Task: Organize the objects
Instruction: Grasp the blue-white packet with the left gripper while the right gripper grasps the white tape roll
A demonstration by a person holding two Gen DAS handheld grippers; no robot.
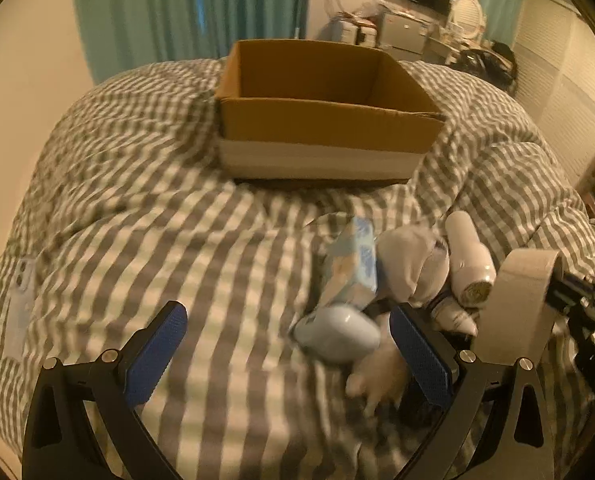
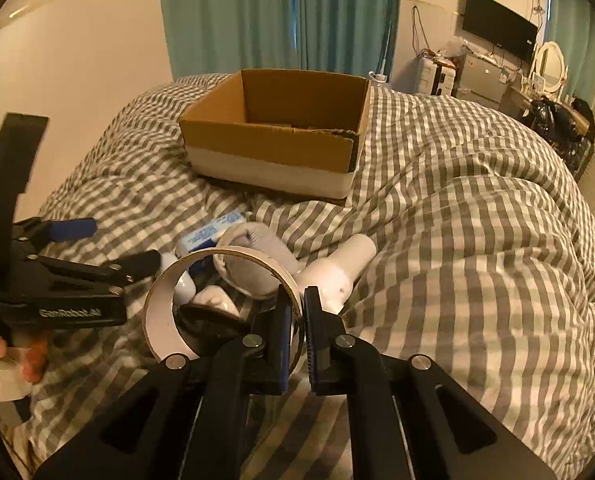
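An open cardboard box (image 1: 325, 120) stands on the checked bed cover; it also shows in the right wrist view (image 2: 273, 140). My right gripper (image 2: 299, 304) is shut on a roll of tape (image 2: 165, 320), holding it by its wall above a pile of objects. The tape roll (image 1: 517, 312) also shows in the left wrist view. My left gripper (image 1: 289, 344) is open and empty, low over the cover beside the pile. The pile holds a blue tissue pack (image 1: 353, 268), a grey sock (image 1: 413, 268), a white hair dryer (image 1: 469, 264) and a pale blue rounded object (image 1: 337, 336).
A phone in a clear case (image 1: 21, 304) lies at the left on the cover. Teal curtains (image 2: 277, 16) hang behind the bed. A desk with a monitor (image 2: 497, 28) and a mirror stands at the far right. The cover (image 2: 477, 240) bulges at the right.
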